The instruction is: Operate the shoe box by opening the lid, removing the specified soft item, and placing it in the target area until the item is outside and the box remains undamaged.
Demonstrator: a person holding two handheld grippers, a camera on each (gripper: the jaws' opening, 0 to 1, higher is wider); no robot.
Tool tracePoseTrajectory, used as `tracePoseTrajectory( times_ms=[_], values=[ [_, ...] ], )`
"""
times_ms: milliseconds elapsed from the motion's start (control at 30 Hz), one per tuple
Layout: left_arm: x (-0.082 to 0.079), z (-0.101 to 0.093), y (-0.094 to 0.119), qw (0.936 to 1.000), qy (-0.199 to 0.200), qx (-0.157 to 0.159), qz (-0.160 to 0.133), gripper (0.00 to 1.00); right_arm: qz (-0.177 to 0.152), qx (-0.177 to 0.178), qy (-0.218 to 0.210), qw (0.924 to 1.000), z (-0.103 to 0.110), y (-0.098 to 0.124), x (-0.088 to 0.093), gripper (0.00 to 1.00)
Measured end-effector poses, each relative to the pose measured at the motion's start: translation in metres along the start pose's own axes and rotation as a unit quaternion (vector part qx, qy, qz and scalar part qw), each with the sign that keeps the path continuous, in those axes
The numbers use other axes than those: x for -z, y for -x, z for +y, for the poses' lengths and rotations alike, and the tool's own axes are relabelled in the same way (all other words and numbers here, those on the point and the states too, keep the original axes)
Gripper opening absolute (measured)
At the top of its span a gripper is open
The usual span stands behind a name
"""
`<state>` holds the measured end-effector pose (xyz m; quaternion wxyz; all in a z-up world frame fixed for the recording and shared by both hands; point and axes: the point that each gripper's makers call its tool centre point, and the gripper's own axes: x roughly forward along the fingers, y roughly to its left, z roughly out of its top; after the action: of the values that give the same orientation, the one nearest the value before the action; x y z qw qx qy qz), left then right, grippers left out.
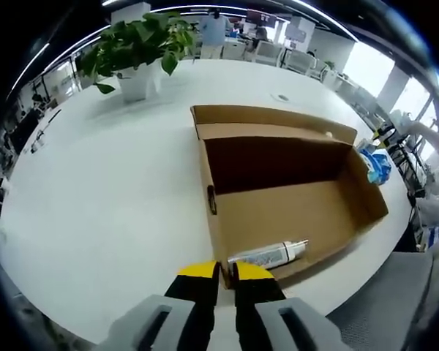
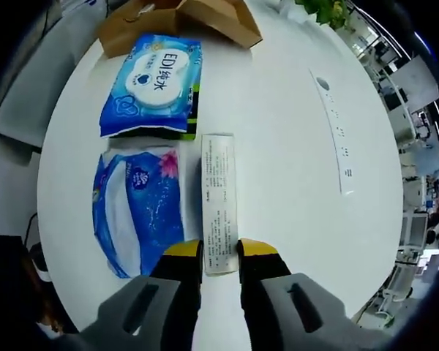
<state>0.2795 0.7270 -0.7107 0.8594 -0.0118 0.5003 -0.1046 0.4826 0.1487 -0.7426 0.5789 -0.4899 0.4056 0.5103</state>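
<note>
The brown cardboard shoe box (image 1: 272, 117) lies open on the white table, lid flap folded back. A white tube (image 1: 267, 255) rests against its near wall. My left gripper (image 1: 226, 272) sits at the box's near corner, jaws nearly together, apparently pinching the wall. In the right gripper view, a long white printed carton (image 2: 219, 194) lies flat on the table, and my right gripper (image 2: 220, 252) is shut on its near end. Left of it lie a blue soft tissue pack (image 2: 137, 208) and a blue wet-wipes pack (image 2: 155, 82). The shoe box (image 2: 183, 18) shows at the top.
A potted plant (image 1: 135, 44) stands at the far side of the round white table (image 1: 102, 197). A white power strip (image 2: 338, 131) lies to the right of the carton. A grey chair (image 1: 384, 300) stands by the table edge. Office desks fill the background.
</note>
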Motion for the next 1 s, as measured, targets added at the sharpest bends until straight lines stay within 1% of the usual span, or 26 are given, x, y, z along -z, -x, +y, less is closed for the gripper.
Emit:
tracePoseTrajectory(
  times_ms=[100, 167, 233, 333, 467, 600, 733, 800, 867, 900, 933, 1000],
  values=[
    [0.000, -0.002, 0.001, 1.0000, -0.004, 0.003, 0.001, 0.11, 0.005, 0.012, -0.007, 0.9999, -0.001, 0.001, 0.001, 0.17],
    [-0.001, -0.002, 0.002, 0.9999, -0.009, 0.004, 0.001, 0.12, 0.006, 0.015, -0.004, 0.9999, 0.000, 0.002, 0.001, 0.17],
    [-0.003, -0.002, 0.004, 0.9999, -0.015, 0.004, -0.001, 0.14, 0.003, 0.022, -0.011, 0.9997, -0.001, 0.003, 0.000, 0.17],
    [-0.006, -0.002, 0.007, 0.9997, -0.025, 0.005, -0.002, 0.17, -0.001, 0.027, -0.015, 0.9995, 0.001, 0.007, -0.002, 0.21],
    [-0.015, 0.000, 0.014, 0.9987, -0.049, -0.001, -0.009, 0.19, -0.009, 0.038, -0.021, 0.9990, 0.000, 0.013, -0.007, 0.27],
    [-0.028, -0.003, 0.020, 0.9962, -0.085, 0.002, -0.019, 0.21, -0.022, 0.053, -0.031, 0.9979, 0.002, 0.023, -0.015, 0.32],
    [-0.036, -0.014, 0.021, 0.9922, -0.121, 0.019, -0.020, 0.24, -0.044, 0.062, -0.051, 0.9957, 0.008, 0.034, -0.026, 0.39],
    [-0.038, -0.021, 0.019, 0.9870, -0.156, 0.036, -0.014, 0.26, -0.068, 0.066, -0.080, 0.9923, 0.013, 0.043, -0.035, 0.43],
    [-0.039, -0.026, 0.018, 0.9826, -0.179, 0.049, -0.006, 0.28, -0.080, 0.071, -0.086, 0.9905, 0.016, 0.048, -0.040, 0.47],
    [-0.039, -0.029, 0.017, 0.9805, -0.189, 0.054, -0.003, 0.29, -0.091, 0.074, -0.096, 0.9884, 0.019, 0.053, -0.044, 0.48],
    [-0.039, -0.033, 0.016, 0.9765, -0.206, 0.065, 0.003, 0.30, -0.095, 0.076, -0.102, 0.9874, 0.021, 0.055, -0.045, 0.49],
    [-0.039, -0.037, 0.014, 0.9705, -0.229, 0.074, 0.009, 0.31, -0.102, 0.081, -0.111, 0.9852, 0.024, 0.060, -0.048, 0.52]
  ],
)
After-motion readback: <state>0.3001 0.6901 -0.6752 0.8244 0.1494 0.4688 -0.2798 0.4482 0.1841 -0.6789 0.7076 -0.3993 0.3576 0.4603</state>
